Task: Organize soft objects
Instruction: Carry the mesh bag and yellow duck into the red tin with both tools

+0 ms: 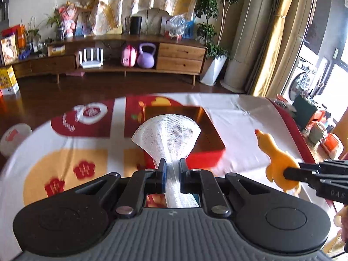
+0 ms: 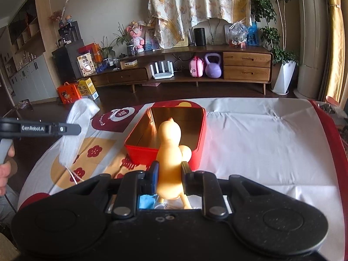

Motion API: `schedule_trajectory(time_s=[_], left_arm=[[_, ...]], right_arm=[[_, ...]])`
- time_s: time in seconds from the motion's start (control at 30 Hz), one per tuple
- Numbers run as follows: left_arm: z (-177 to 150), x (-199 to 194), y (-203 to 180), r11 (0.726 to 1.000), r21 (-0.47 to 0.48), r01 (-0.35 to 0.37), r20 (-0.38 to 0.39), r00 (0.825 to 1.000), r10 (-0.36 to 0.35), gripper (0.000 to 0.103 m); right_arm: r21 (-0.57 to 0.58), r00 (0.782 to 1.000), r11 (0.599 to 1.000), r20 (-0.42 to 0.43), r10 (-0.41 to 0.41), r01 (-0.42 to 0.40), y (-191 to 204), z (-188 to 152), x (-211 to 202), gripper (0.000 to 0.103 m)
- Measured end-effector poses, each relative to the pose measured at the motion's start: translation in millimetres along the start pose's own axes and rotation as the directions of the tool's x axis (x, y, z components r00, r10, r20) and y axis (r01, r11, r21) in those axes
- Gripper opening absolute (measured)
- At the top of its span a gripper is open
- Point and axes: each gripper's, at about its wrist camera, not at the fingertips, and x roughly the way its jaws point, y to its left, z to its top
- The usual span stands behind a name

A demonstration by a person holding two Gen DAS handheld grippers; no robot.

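Note:
My left gripper is shut on a white mesh cloth, which fans out above the pads. The same cloth hangs from that gripper at the left of the right wrist view. My right gripper is shut on a yellow rubber chicken, held upright with its head pointing away. In the left wrist view the chicken shows at the right, pinched by the right gripper. A red tin box with a gold inside stands open on the table, just beyond both held things.
The round table carries a white cloth with red and yellow prints. Beyond it lies dark floor and a long wooden sideboard with a purple kettlebell and a pink case. A person's hand shows at the left edge.

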Motion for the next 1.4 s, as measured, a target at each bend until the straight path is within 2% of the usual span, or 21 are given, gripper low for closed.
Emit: schedule_trajectory(time_s=[0.2, 0.47, 0.73, 0.97, 1.17, 1.4], left_arm=[[35.8, 16.0, 2.3, 1.000, 0.025, -0.007, 0.040, 0.999, 0.006, 0.011], [66.6, 56.5, -3.9, 0.997, 0.074, -0.018, 0.055, 0.998, 0.014, 0.011], [91.7, 102.6, -6.3, 0.990, 0.107, -0.089, 0.127, 0.989, 0.075, 0.011], [83.6, 162.6, -14.5, 0.984, 0.151, -0.094, 0.060, 0.994, 0.086, 0.011], [65.7, 209.5, -18.7, 0.979, 0.192, -0.073, -0.042, 0.996, 0.082, 0.011], [49.5, 247.5, -14.4, 0.975, 0.219, -0.035, -0.177, 0.981, 0.075, 0.011]], right_arm=[[-0.011, 1.000, 1.000, 0.001, -0.014, 0.014, -4.6, 20.1, 20.8, 0.020], [-0.035, 0.999, 0.999, 0.009, -0.035, 0.035, -7.4, 46.0, 57.8, 0.020], [-0.051, 0.998, 0.998, -0.036, -0.042, 0.040, -8.5, 56.5, 108.2, 0.020], [-0.072, 0.994, 0.996, -0.092, -0.057, 0.051, -4.6, 52.2, 157.8, 0.020], [-0.085, 0.988, 0.995, -0.139, -0.072, 0.061, -6.1, 42.3, 190.7, 0.020], [-0.109, 0.978, 0.993, -0.195, -0.073, 0.053, -5.4, 39.1, 214.8, 0.021]])
